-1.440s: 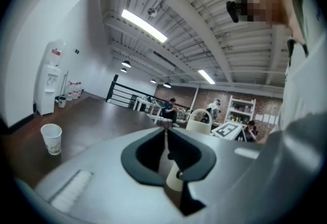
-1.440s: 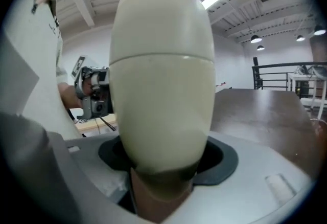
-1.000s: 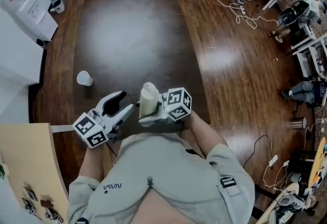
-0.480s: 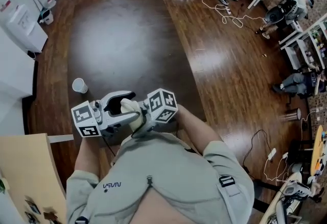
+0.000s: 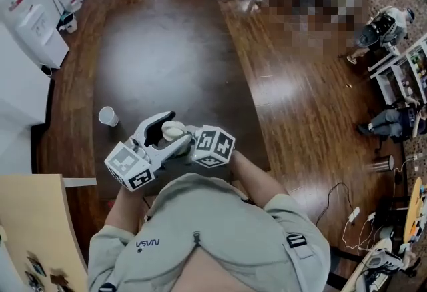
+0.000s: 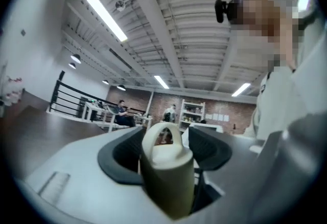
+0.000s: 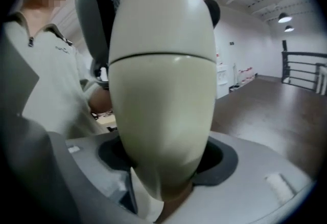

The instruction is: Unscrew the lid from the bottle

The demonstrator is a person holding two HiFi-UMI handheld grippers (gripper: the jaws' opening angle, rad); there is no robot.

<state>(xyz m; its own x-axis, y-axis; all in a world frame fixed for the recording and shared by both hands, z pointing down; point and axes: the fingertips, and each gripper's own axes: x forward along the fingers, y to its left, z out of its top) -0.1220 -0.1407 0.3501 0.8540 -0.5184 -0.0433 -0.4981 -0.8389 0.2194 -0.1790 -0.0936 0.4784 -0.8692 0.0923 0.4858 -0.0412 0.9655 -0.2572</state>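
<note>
Head view: a person stands over a dark wood floor (image 5: 167,51) with 2 grippers held close together in front of the chest. The left gripper (image 5: 177,129) points toward the right gripper (image 5: 189,143), and they nearly meet. Each carries a marker cube; the right one's cube (image 5: 213,146) faces up.

The cream bottle is held in the air between the 2 grippers. The head view hides most of it. Only the lid (image 5: 171,129) shows there, inside the left jaws.

Left gripper view: the jaws stand wide, with 1 dark pad on each side of the lid. The lid's loop (image 6: 162,133) stands upright on top. These jaws have just been opening. The lid sits between them, with a dark gap at the left pad and no press visible.

Right gripper view: the jaws are closed on the bottle (image 7: 163,105), low on its body, with pads snug on both sides. A seam rings the bottle higher up. The left gripper's dark pads flank the part above the seam; I cannot tell whether they touch it.

Surroundings: 1 white cup (image 5: 108,116) stands on the floor, left of the grippers and well apart. A tan table (image 5: 33,217) sits at the lower left edge.
</note>
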